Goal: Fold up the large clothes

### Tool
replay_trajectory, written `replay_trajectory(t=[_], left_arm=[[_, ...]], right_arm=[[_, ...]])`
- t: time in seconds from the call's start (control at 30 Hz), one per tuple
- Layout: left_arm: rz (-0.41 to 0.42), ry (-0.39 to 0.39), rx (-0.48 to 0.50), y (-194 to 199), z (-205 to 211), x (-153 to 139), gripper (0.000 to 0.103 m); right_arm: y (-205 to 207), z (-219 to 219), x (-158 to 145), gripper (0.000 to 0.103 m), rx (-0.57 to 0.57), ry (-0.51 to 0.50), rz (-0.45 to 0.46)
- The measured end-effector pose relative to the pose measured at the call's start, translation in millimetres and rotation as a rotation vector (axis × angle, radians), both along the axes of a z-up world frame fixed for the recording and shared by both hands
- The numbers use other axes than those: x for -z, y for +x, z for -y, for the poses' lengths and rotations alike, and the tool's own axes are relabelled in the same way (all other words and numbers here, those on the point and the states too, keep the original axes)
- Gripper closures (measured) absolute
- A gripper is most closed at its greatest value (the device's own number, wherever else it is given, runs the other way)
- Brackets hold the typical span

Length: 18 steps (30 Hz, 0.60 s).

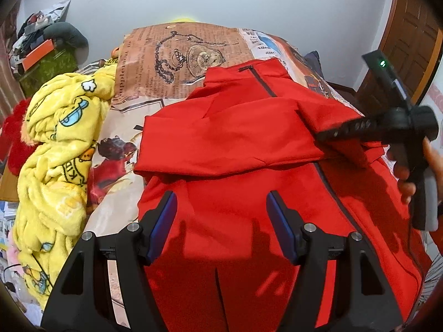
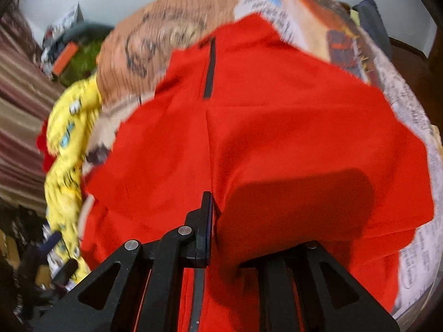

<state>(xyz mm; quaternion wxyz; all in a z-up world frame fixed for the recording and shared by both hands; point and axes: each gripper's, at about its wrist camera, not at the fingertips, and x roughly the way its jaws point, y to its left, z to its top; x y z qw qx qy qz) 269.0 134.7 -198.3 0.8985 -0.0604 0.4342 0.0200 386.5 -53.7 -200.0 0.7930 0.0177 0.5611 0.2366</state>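
We are over a bed (image 1: 191,55) spread with a sheet printed like old newspaper: brown panels with a chained pocket-watch drawing, columns of type, and bright comic-like pictures. A pale, plain wall (image 1: 249,5) rises behind it, a panelled wooden door (image 1: 409,38) stands at the right, and a cluttered heap of boxes and bags (image 1: 41,44) fills the far left corner. Striped curtain cloth shows at the left edge of the right wrist view.

The red jacket (image 1: 235,144) lies across the bed, smooth and matte, with a dark zip running down its front and a short dark zip pocket near the far end. One sleeve is folded over the body, leaving a thick, rounded fold line. Just beside it on the left slumps a yellow fleece blanket (image 1: 61,149), plush and crumpled, dotted with cartoon prints.

Our left gripper (image 1: 221,221) hangs above the jacket with its blue-padded jaws standing apart and nothing between them. Our right gripper (image 2: 214,215) has its jaws together, pinching a fold of the red cloth, which drapes over its right finger; a hand (image 1: 415,177) grips its black handle at the right of the left wrist view
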Motion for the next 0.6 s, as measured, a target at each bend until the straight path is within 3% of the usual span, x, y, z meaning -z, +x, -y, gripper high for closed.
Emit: replay_trajectory(t=[0.1, 0.17, 0.23, 0.47, 0.6], left_arm=[[-0.005, 0.005, 0.003, -0.4, 1.1, -0.6, 0.037], [-0.003, 0.008, 0.007, 0.2, 2.1, -1.7, 0.037], [0.002, 0.012, 0.014, 1.6, 4.4, -5.3, 0.037], [0.052, 0.04, 0.067, 19.7, 32.5, -32.6, 0.037], [0.085, 0.066, 0.128, 36.3, 62.9, -48.2, 0.037]], right_arm=[[-5.7, -11.9, 5.6, 0.087, -0.06, -0.106, 0.011], [-7.4, -14.9, 2.2, 0.07, -0.107, -0.137, 0.005], [-13.0, -9.7, -6.4, 0.062, -0.142, -0.143, 0.011], [-30.6, 40.7, -46.2, 0.058, -0.127, -0.106, 0.1], [-39.4, 79.8, -72.2, 0.056, -0.057, -0.146, 0.227]])
